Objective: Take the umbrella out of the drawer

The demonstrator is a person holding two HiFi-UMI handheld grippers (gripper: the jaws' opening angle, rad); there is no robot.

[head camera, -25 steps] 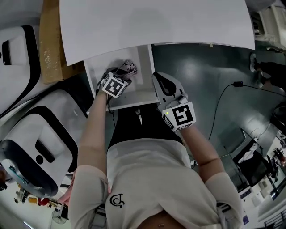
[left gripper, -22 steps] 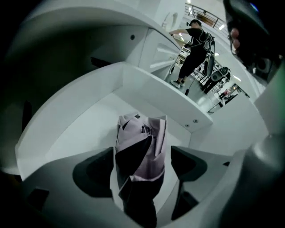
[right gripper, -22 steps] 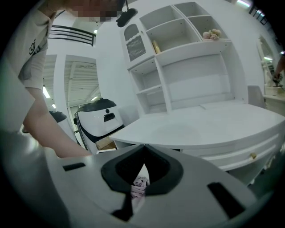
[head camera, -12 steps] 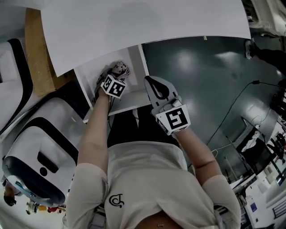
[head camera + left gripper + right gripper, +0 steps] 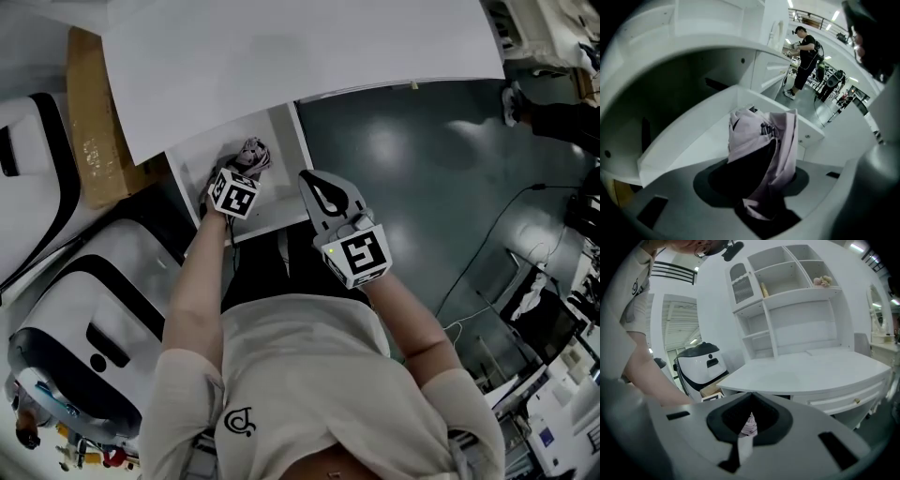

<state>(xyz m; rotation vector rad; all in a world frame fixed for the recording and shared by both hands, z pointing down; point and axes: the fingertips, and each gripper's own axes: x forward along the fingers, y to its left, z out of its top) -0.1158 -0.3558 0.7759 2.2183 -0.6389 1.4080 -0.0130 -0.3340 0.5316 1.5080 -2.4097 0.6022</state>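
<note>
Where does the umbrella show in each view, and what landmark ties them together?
Head view: umbrella in the open drawer, upper left of centre.
Left gripper view: centre, filling the foreground.
Right gripper view: low centre, a pale sliver, likely it.
Shared landmark: the white desk.

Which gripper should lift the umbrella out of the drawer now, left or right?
Left. The left gripper has just been closing its jaws on the umbrella in the drawer; the right gripper is shut beside the drawer, holding nothing.

Dim, desaturated, overhead glare on glossy floor (image 5: 394,141), fisheye edges, dark vignette
</note>
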